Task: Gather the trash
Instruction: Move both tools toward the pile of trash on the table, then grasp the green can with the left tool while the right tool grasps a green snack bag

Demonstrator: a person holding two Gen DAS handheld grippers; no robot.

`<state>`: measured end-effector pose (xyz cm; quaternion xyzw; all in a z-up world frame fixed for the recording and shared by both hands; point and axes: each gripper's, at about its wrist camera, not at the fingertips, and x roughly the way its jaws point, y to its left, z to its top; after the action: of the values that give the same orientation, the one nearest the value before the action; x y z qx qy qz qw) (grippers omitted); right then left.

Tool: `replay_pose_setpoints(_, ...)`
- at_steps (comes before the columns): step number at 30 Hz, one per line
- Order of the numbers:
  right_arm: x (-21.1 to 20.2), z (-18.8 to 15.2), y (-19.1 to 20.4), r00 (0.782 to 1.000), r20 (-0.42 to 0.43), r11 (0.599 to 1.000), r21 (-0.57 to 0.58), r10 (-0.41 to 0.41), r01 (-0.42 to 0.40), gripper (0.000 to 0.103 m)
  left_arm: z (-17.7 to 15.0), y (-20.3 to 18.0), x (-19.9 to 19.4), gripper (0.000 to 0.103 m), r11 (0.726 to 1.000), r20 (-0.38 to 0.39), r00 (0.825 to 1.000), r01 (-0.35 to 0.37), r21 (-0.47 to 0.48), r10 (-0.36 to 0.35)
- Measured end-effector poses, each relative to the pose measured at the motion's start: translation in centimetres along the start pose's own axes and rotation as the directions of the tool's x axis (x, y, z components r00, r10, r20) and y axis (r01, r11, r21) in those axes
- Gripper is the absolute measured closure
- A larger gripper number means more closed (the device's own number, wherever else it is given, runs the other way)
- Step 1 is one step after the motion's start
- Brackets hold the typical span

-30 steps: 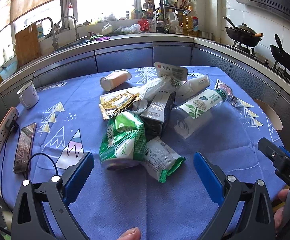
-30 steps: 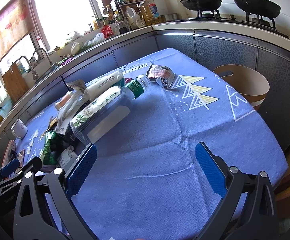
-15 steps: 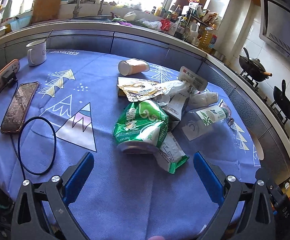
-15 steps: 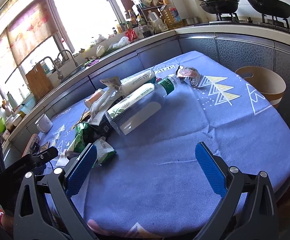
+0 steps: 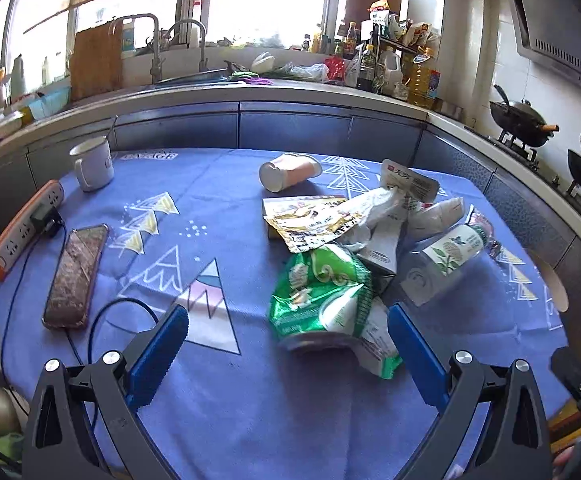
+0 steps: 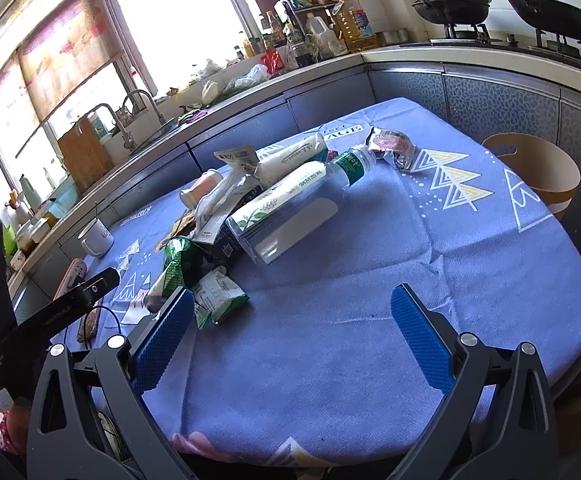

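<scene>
Trash pile (image 5: 354, 248) sits mid-table on blue cloth (image 5: 230, 400), green packet (image 5: 322, 296) nearest. Left gripper (image 5: 286, 356) and right gripper (image 6: 290, 332) hover near the table edge, both spread wide, holding nothing. Left view has swung back since 0.5 s ago. Phone (image 5: 76, 276), mug (image 5: 92, 164) left; bin (image 6: 538, 168) beside the table.

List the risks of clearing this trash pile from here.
1. The clear bottle lies on its side on the pile; pulling out the carton beneath could send it rolling.
2. The phone and its cable lie near the left tool; a wide sweep might snag them.
3. The bin sits past the table's far edge; loose wrappers may drop short.
</scene>
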<state>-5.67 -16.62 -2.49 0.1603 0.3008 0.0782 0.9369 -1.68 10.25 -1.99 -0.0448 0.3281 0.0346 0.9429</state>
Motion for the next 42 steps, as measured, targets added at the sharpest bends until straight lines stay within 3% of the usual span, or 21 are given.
replay_pose_setpoints(5, 0.1, 2.3, 0.0, 0.997, 0.064, 0.998, -0.049, -0.040, 0.044, 0.006, 0.8, 1.0, 1.9, 0.004, 0.995, -0.001, 0.997, -0.083, 0.055, 0.083)
replay_pose_setpoints(10, 1.6, 4.8, 0.1, 0.995, 0.087, 0.995, -0.089, -0.042, 0.050, 0.006, 1.4, 2.8, 3.5, 0.004, 0.991, -0.017, 0.991, -0.133, 0.027, 0.133)
replay_pose_setpoints(13, 3.1, 5.6, -0.1, 0.996, 0.077, 0.993, -0.108, -0.044, 0.052, 0.018, 1.6, 3.6, 5.0, 0.004, 0.987, -0.034, 0.987, -0.156, 0.032, 0.157)
replay_pose_setpoints(15, 4.2, 5.9, -0.6, 0.999, 0.046, 0.995, -0.093, -0.028, 0.032, 0.033, 1.8, 4.1, 5.8, 0.004, 0.985, -0.043, 0.984, -0.169, 0.037, 0.170)
replay_pose_setpoints(19, 6.2, 5.3, -1.4, 1.000, -0.004, 0.997, -0.075, -0.020, 0.020, 0.044, 2.1, 4.9, 6.9, 0.004, 0.985, -0.056, 0.984, -0.168, 0.043, 0.171)
replay_pose_setpoints(23, 7.8, 4.3, -2.0, 0.997, -0.071, 0.999, -0.050, 0.005, -0.009, 0.046, 2.2, 5.1, 7.6, 0.007, 0.993, -0.083, 0.990, -0.114, 0.030, 0.116)
replay_pose_setpoints(27, 8.9, 3.3, -1.5, 0.992, -0.120, 0.996, -0.068, 0.041, -0.049, 0.048, 2.2, 4.9, 6.9, 0.015, 0.999, -0.105, 0.994, 0.027, 0.026, -0.024)
replay_pose_setpoints(29, 9.8, 2.9, -1.0, 0.985, -0.155, 0.993, -0.074, 0.075, -0.088, 0.050, 2.1, 4.2, 6.2, 0.015, 0.990, -0.122, 0.984, 0.136, 0.024, -0.132)
replay_pose_setpoints(32, 11.4, 2.2, -0.2, 0.959, -0.234, 0.983, -0.046, 0.161, -0.176, 0.050, 2.2, 1.2, 6.4, 0.015, 0.965, -0.180, 0.952, 0.258, 0.042, -0.246)
replay_pose_setpoints(36, 14.0, 1.0, 1.4, 0.909, -0.336, 0.959, -0.052, 0.247, -0.279, 0.050, 1.8, -2.3, 8.3, 0.014, 0.962, -0.237, 0.948, 0.248, 0.119, -0.215)
replay_pose_setpoints(37, 14.5, 0.7, 1.8, 0.902, -0.357, 0.957, -0.068, 0.242, -0.284, 0.050, 1.7, -2.6, 9.0, 0.018, 0.962, -0.251, 0.945, 0.246, 0.118, -0.211)
replay_pose_setpoints(39, 15.1, 0.3, 2.6, 0.886, -0.388, 0.947, -0.086, 0.255, -0.310, 0.048, 1.4, -2.6, 10.2, 0.042, 0.973, -0.278, 0.947, 0.200, 0.113, -0.162)
replay_pose_setpoints(40, 15.1, 0.2, 3.0, 0.882, -0.393, 0.941, -0.098, 0.261, -0.323, 0.048, 1.4, -2.2, 10.1, 0.044, 0.973, -0.271, 0.947, 0.207, 0.100, -0.173)
replay_pose_setpoints(42, 15.0, 0.0, 4.0, 0.881, -0.394, 0.930, -0.142, 0.260, -0.338, 0.046, 1.3, -0.9, 8.8, 0.058, 0.969, -0.244, 0.947, 0.234, 0.079, -0.209)
